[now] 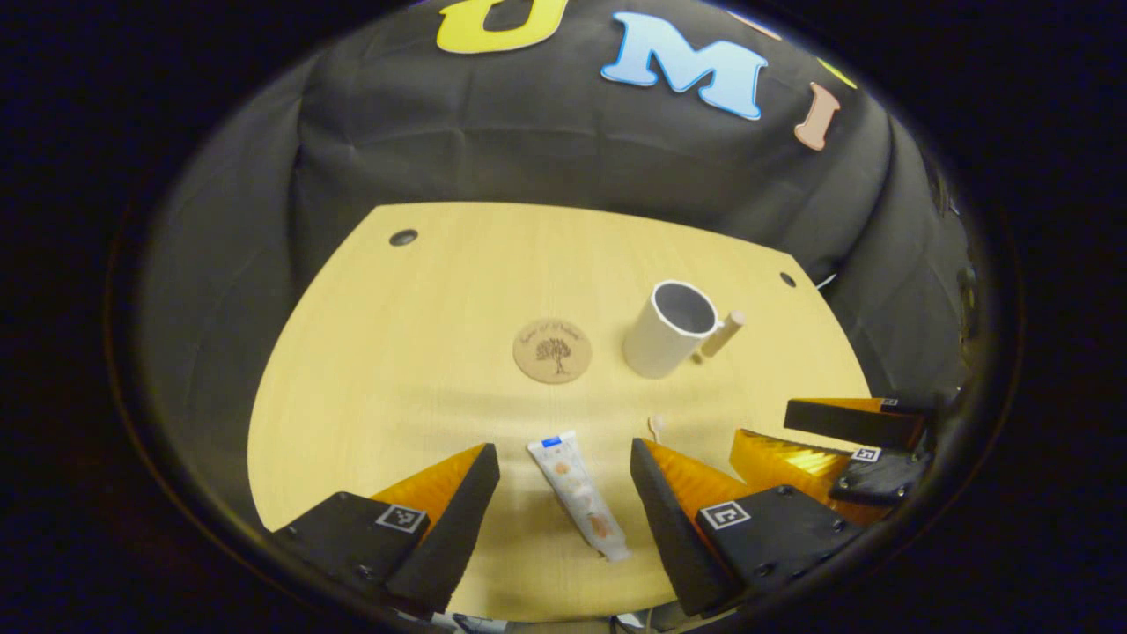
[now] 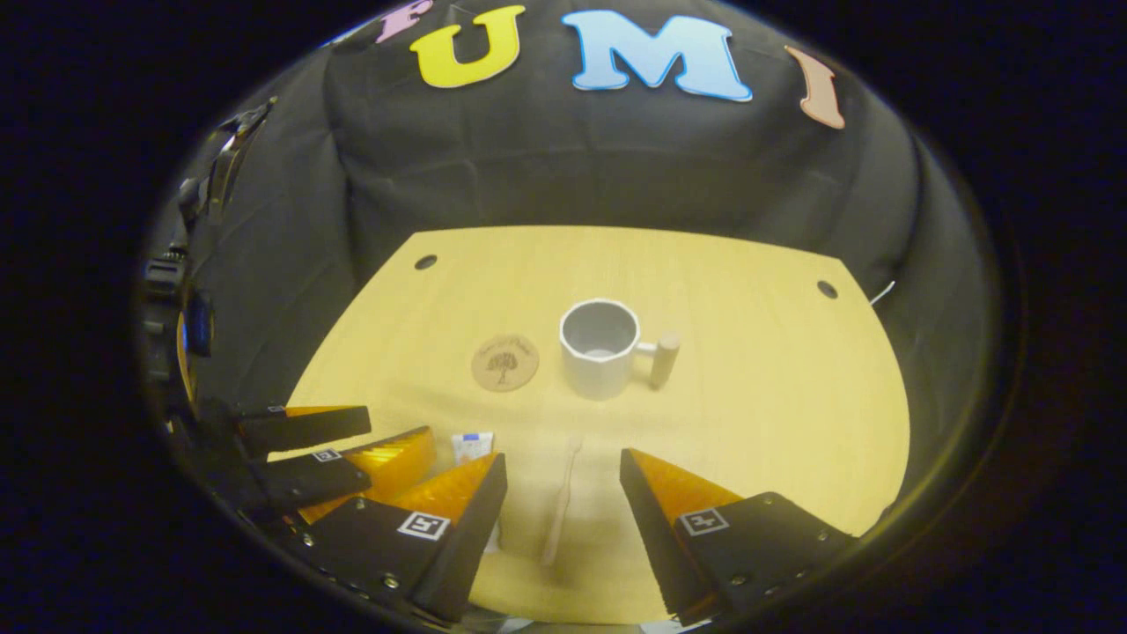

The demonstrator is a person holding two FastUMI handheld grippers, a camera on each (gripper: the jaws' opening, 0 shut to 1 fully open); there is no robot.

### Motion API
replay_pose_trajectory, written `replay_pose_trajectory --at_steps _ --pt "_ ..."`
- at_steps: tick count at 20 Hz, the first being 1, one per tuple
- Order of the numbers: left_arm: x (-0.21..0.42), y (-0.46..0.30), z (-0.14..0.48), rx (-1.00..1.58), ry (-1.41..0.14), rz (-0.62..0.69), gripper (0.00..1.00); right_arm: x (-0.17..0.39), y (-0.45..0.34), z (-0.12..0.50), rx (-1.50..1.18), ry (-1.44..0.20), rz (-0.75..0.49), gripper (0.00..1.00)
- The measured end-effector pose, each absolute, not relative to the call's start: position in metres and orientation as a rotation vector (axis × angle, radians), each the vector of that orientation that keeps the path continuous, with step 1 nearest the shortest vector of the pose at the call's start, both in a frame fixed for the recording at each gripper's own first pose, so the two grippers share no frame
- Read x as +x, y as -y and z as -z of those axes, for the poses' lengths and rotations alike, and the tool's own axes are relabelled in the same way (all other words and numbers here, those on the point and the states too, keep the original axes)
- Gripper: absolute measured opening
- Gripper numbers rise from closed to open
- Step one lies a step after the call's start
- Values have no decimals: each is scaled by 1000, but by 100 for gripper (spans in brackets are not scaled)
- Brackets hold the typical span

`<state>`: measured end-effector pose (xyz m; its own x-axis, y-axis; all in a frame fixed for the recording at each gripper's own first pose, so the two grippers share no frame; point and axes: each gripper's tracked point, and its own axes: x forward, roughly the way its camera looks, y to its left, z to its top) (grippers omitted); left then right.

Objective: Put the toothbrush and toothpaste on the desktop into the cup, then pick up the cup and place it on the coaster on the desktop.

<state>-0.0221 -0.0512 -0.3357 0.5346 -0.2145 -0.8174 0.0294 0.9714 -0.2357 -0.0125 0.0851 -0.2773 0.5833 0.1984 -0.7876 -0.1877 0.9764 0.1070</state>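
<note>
Left gripper [image 1: 563, 493] spread wide, hovering above the wooden desktop [image 1: 396, 387], toothpaste tube [image 1: 578, 495] lying between its fingers. Right gripper [image 2: 562, 497] likewise spread wide just beside it, toothbrush [image 2: 561, 502] lying between its fingers. Farther back, upright white cup [image 2: 599, 348] with wooden handle, empty. Round cork coaster [image 2: 504, 362] just left of the cup, apart from it.

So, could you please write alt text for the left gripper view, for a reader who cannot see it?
The left gripper hangs open above a toothpaste tube lying on a wooden desktop. Beyond stand a round coaster and, to its right, an empty white cup with a wooden handle; the right gripper is at the right.
</note>
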Motion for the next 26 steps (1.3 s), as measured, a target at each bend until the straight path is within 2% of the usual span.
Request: replay_pose_trajectory --at_steps 5,7,14,16,17,20,26 --pt "-35 57 377 -276 -1126 119 95 -26 -86 321 27 -1071 -225 77" --pt "-40 55 391 -283 -1163 110 94 -29 -87 335 51 -1128 -212 67" --pt "-48 63 434 -328 -1293 96 94 -29 -85 373 39 -1240 -186 69" --pt "-49 63 445 -322 -1324 86 98 -29 -85 384 29 -1263 -181 68" --pt "-50 64 451 -324 -1340 79 94 -28 -84 389 25 -1277 -176 68" --pt "-51 62 460 -326 -1373 48 95 -27 -79 401 11 -1307 -163 68" --pt "-47 49 466 -212 -1395 1 88 -28 -71 417 0 -1364 -128 68"
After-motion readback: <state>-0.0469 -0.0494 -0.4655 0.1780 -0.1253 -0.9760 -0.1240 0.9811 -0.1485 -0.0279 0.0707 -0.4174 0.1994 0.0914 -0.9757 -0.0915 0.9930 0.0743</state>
